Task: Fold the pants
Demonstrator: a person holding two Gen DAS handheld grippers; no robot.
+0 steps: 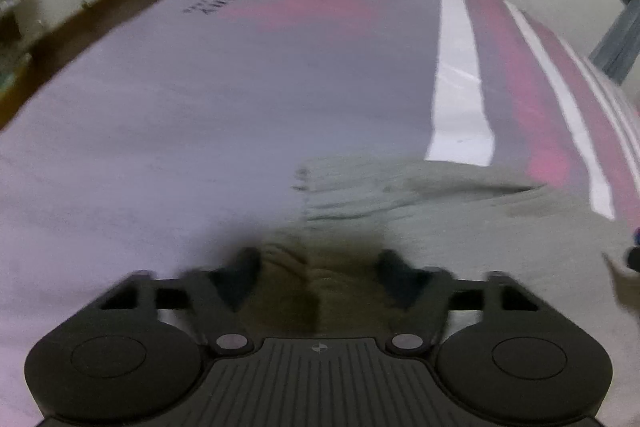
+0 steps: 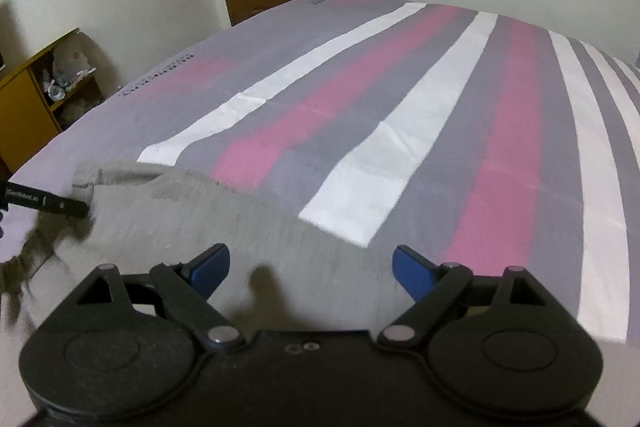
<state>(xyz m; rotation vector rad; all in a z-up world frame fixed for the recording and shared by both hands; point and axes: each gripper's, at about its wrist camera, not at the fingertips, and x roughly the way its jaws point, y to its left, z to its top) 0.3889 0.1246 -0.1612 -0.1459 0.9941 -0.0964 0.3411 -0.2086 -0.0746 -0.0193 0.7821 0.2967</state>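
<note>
1. Pants of soft grey knit fabric (image 2: 208, 223) are spread on a bed covered by a sheet striped in grey, pink and white (image 2: 400, 99); they lie at the near edge, under and just ahead of both grippers.
2. The left gripper (image 1: 318, 267) is blurred; its jaws are seen standing apart over a bunched, darker fold of the cloth, and nothing is shown pinched between them.
3. The right gripper (image 2: 310, 267) is held above the flat cloth with its blue-padded jaws wide and nothing held.
4. The step in hand is judged to be an early one: an edge is being approached and no fold is yet made.
5. Next, a firm pinch on an edge by each gripper is called for, then a lift and carry-over.
6. One container is seen: an open wooden shelf unit (image 2: 36, 91) by the wall, holding crumpled bags too small to be identified.
</note>
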